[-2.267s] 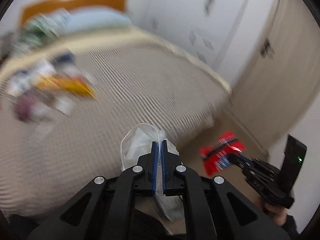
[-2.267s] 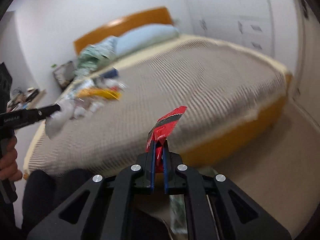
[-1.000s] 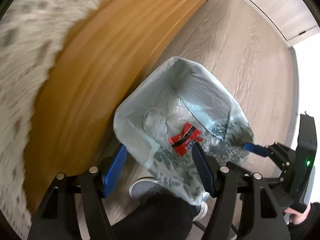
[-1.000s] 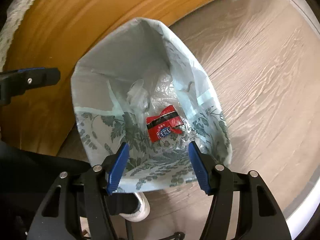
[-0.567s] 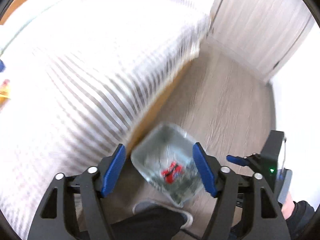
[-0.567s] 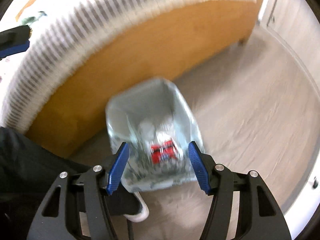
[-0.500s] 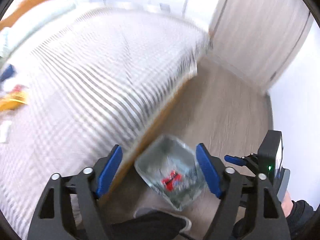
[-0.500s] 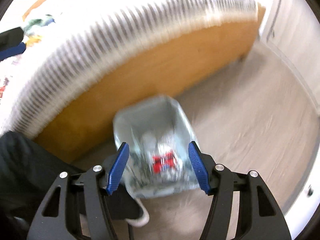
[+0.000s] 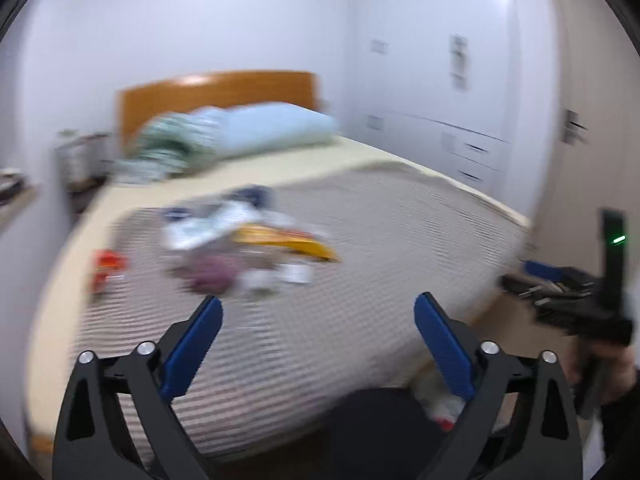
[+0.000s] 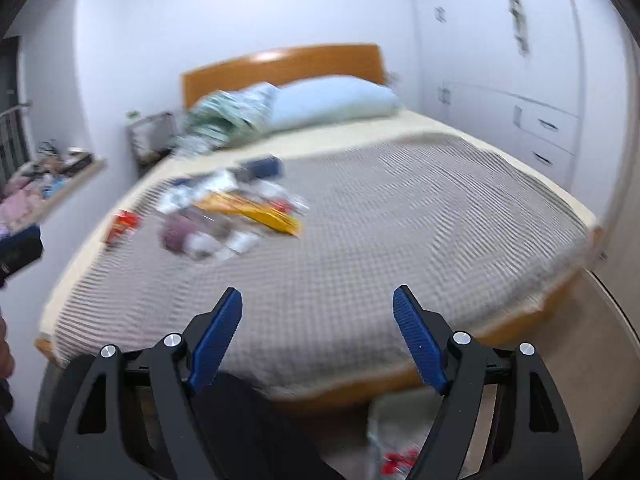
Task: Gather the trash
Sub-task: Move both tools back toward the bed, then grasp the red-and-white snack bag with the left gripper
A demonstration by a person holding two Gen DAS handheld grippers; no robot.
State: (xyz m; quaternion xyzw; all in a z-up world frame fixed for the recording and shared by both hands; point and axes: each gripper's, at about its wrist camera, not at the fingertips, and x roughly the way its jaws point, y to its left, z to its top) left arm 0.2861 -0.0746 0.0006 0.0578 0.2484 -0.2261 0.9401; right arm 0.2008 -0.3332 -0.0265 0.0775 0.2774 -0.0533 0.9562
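A blurred pile of trash (image 9: 248,248) lies on the grey bed cover: a yellow packet (image 9: 288,240), white wrappers, a purple lump and a red packet (image 9: 106,266) apart at the left. The pile also shows in the right wrist view (image 10: 228,216). My left gripper (image 9: 318,336) is open and empty above the bed's foot. My right gripper (image 10: 318,332) is open and empty too; it also appears at the right of the left wrist view (image 9: 560,292). The trash bag (image 10: 394,440) with a red wrapper inside stands on the floor below the bed's foot.
The bed (image 10: 400,220) has a wooden headboard (image 10: 280,64), a blue pillow (image 10: 336,100) and folded green bedding. A white wardrobe (image 10: 520,80) lines the right wall. A nightstand and a cluttered shelf (image 10: 48,176) stand at the left. My dark-clothed leg fills the bottom.
Both grippers let go of their wrappers into the bag, then swung up from the bag on the floor to face the bed and its trash pile. Both stay open.
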